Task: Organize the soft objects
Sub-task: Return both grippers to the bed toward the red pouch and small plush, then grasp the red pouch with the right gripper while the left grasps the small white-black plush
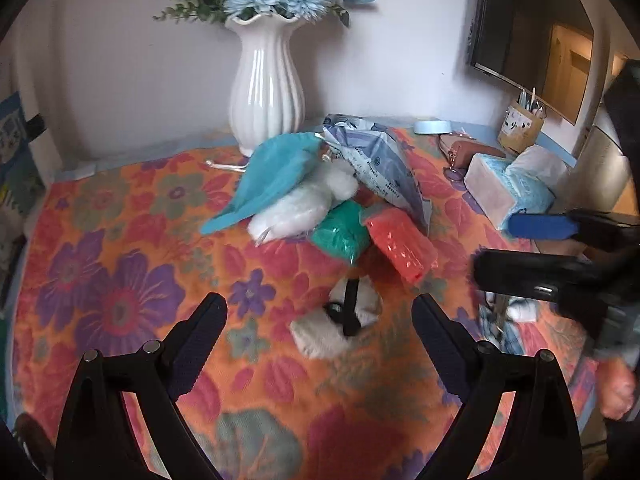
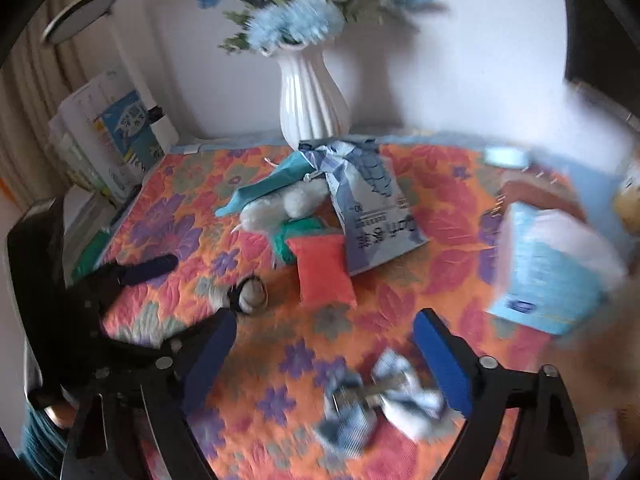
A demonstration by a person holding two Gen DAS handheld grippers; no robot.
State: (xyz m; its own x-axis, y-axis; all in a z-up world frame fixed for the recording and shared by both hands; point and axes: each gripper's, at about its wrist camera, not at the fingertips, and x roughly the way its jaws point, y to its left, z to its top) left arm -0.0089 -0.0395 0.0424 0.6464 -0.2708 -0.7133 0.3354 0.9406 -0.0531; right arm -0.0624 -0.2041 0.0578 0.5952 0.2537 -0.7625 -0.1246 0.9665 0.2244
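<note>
A heap of soft things lies mid-table: a teal drawstring pouch (image 1: 272, 178) (image 2: 264, 188), a white fluffy piece (image 1: 300, 208) (image 2: 280, 206), a green packet (image 1: 340, 236) (image 2: 294, 232), a red-orange packet (image 1: 400, 242) (image 2: 322, 272) and a blue-white plastic bag (image 1: 380, 164) (image 2: 366, 204). A small grey-white plush with a black band (image 1: 344, 324) (image 2: 244, 294) lies just ahead of my open, empty left gripper (image 1: 320, 320). A blue-white fabric bow (image 2: 380, 400) lies between the fingers of my open right gripper (image 2: 324, 340), low in the view and blurred.
A white ribbed vase (image 1: 266, 92) (image 2: 310, 100) of blue flowers stands at the back. A tissue pack (image 1: 512, 184) (image 2: 552, 264), a brown pouch (image 1: 468, 152) and a pen holder (image 1: 520, 128) sit at the right. Stacked boxes (image 2: 108, 140) stand at the left edge. The flowered cloth (image 1: 120, 280) covers the table.
</note>
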